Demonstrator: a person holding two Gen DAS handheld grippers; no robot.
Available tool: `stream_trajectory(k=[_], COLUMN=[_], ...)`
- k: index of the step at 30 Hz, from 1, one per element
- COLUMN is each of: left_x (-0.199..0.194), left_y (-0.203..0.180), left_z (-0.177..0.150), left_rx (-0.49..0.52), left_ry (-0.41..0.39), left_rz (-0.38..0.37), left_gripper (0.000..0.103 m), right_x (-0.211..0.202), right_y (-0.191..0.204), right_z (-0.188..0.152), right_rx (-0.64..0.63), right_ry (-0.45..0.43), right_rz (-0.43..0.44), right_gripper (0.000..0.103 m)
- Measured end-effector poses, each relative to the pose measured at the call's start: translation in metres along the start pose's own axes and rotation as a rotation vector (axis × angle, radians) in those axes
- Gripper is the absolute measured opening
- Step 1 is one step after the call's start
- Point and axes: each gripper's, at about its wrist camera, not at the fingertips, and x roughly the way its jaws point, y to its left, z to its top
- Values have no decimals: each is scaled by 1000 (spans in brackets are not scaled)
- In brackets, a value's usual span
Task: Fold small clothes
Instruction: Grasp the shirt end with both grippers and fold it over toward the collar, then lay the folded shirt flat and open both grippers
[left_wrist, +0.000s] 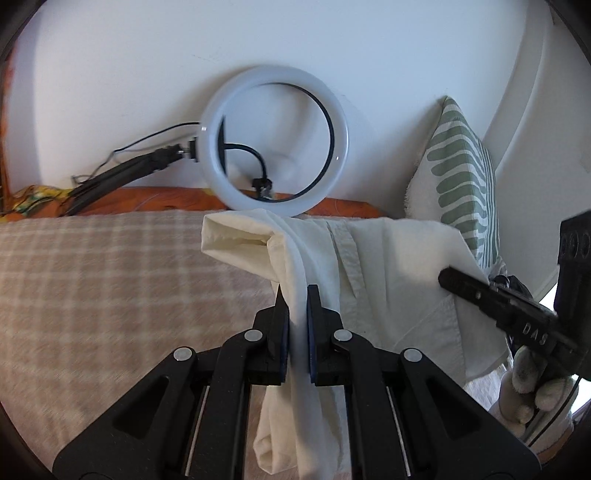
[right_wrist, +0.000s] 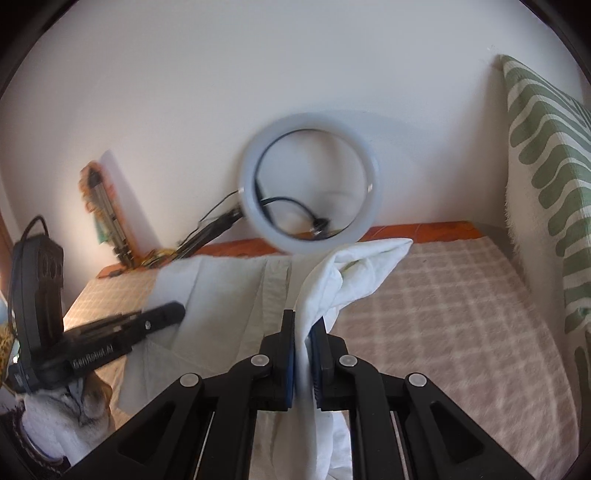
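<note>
A small white garment (left_wrist: 373, 266) hangs stretched in the air above the checked bed cover (left_wrist: 110, 280). My left gripper (left_wrist: 297, 291) is shut on a bunched edge of it, and cloth trails down between the fingers. In the right wrist view my right gripper (right_wrist: 306, 321) is shut on the opposite bunched edge of the white garment (right_wrist: 236, 295). Each gripper shows in the other's view: the right gripper (left_wrist: 448, 277) at the cloth's far corner, the left gripper (right_wrist: 177, 312) at the left, both held by gloved hands.
A ring light (left_wrist: 275, 142) on a black arm leans against the white wall behind the bed. A green-patterned pillow (left_wrist: 461, 173) stands at the right. An orange sheet edge (left_wrist: 147, 197) runs along the wall. The checked bed cover (right_wrist: 443, 314) spreads beneath.
</note>
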Motion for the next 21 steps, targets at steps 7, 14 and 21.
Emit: stream_trajectory(k=[7,14,21], left_x=[51,97,117], left_y=[-12,-8,10], left_z=[18,19,14], left_rx=[19,18,42], left_ry=[-15,5,49], left_rz=[22,63,147], left_gripper=[5,5,6], right_x=[34,79,113], right_y=[-31,-56,-82], right_z=[30,35,30], right_rx=[-3,-9,-19], right_ry=[-15,23,108], right_rz=[-39,-80,-209], right_gripper=[5,5,6])
